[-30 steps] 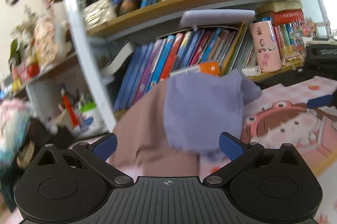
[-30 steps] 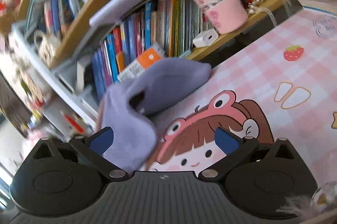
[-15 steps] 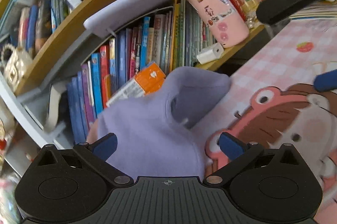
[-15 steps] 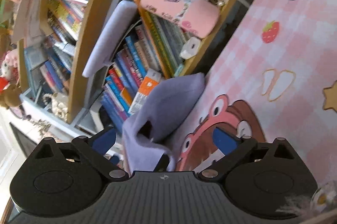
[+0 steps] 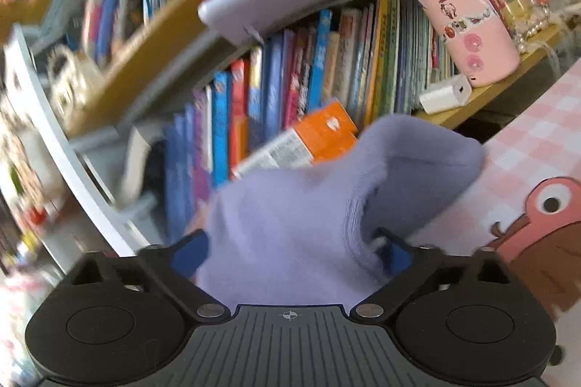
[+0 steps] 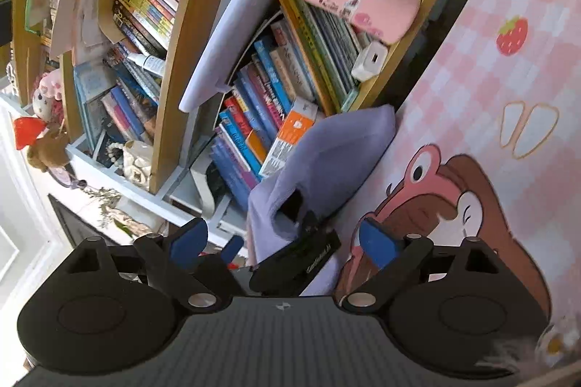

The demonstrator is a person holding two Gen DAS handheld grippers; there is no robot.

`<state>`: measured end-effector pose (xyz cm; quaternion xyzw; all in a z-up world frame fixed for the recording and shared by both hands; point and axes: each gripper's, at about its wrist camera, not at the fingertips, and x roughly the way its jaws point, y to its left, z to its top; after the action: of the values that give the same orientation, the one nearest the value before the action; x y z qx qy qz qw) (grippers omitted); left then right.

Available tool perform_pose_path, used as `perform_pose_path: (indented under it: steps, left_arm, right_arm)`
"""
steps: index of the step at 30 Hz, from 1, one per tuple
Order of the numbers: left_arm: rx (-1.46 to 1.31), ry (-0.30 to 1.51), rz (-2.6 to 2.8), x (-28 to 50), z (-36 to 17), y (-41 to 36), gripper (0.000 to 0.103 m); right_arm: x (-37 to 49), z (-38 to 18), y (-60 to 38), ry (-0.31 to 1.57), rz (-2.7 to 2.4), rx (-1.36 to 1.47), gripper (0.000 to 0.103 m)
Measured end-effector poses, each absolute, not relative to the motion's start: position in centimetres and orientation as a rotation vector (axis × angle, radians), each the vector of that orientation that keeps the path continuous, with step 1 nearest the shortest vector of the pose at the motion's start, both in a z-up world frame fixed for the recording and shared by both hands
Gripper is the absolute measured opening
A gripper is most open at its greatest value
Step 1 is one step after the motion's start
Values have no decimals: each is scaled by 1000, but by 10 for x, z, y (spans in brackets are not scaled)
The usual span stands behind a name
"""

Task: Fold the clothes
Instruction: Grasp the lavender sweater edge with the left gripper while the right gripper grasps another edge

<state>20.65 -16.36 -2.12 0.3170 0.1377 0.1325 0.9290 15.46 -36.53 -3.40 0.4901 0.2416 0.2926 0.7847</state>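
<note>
The lavender garment [image 5: 290,227] lies bunched at the bench [image 5: 537,140] edge by the bookshelf [image 5: 326,67]; a grasp is judged to be under way. The left gripper [image 5: 290,247] is closing, cloth between its jaws, pads seemingly not yet pressing. The right gripper [image 6: 287,238], narrowing but wide, holds nothing. Only the right view shows the left gripper's finger entering a fold. Next, a firm pinch is needed before lifting.

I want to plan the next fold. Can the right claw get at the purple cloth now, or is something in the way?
Probably only partly. The purple cloth lies just ahead of the right claw, whose jaws are closing with no cloth pinched. But the left claw sits in between, its jaws closing around the near edge. The far part looks free.
</note>
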Motion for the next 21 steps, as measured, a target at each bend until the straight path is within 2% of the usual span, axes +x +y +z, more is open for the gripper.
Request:
perform_pose_path:
  steps: [1, 3, 4, 7, 15, 21]
  left_arm:
    - [652, 286, 265, 207, -20, -162, 55]
    - [651, 297, 247, 204, -16, -156, 25]
    - [644, 305, 231, 201, -12, -151, 18]
    - [623, 330, 182, 190, -1, -136, 12]
    - [562, 250, -14, 94, 46, -129, 9]
    - [424, 198, -135, 11, 54, -113, 5]
  right_arm:
    - [155, -35, -365, 526, 636, 1060, 92]
    - [155, -36, -365, 531, 641, 1071, 92]
    - [155, -36, -365, 535, 647, 1081, 92]
    - [160, -42, -362, 583, 693, 1149, 94]
    - [154, -43, -336, 687, 831, 1203, 95]
    - [140, -43, -308, 748, 912, 1181, 95]
